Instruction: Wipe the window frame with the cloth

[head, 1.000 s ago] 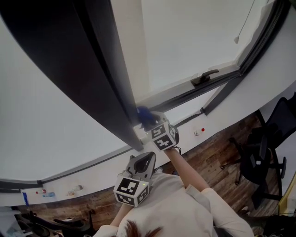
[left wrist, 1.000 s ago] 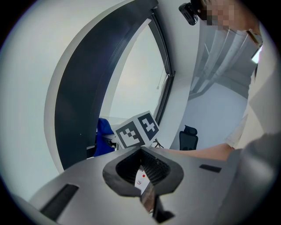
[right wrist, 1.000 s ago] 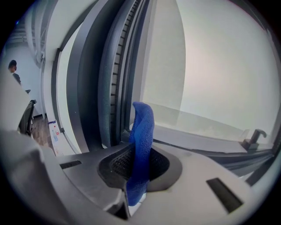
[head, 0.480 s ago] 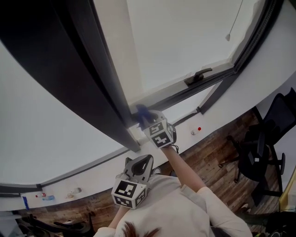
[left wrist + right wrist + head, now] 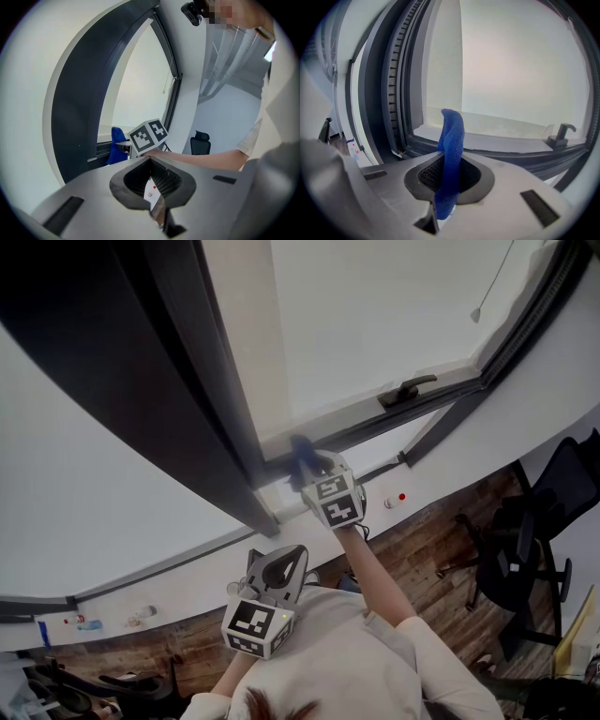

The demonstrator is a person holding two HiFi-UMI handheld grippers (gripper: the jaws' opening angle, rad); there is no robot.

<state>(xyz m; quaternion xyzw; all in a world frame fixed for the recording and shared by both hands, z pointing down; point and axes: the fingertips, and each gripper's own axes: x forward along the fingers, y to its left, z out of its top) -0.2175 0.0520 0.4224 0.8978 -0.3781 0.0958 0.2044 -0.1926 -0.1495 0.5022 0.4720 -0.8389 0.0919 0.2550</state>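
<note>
**A:** What's the left gripper (image 5: 274, 568) doing?

**B:** Nothing much. It hangs low near the person's chest, jaws together and nothing between them. The work is with the right gripper (image 5: 314, 472), which is clamped tight on the blue cloth (image 5: 301, 454). The cloth's free end sticks up past the jaws at the left corner of the window frame (image 5: 375, 427), beside the dark upright. I can't tell from here if it's quite touching.

**A:** How would you do the stroke well?

**B:** I'd press the fold flat onto the lower rail, then draw it steadily right towards the handle (image 5: 409, 390). I'd work it into the groove and lift it over the handle so it doesn't snag.

**A:** And the surroundings?

**B:** The frame is dark and smooth, so the cloth should glide. A white wall (image 5: 112, 512) runs below it. Far right, a black office chair (image 5: 525, 549) stands on the wood floor (image 5: 441, 554), well apart.
</note>
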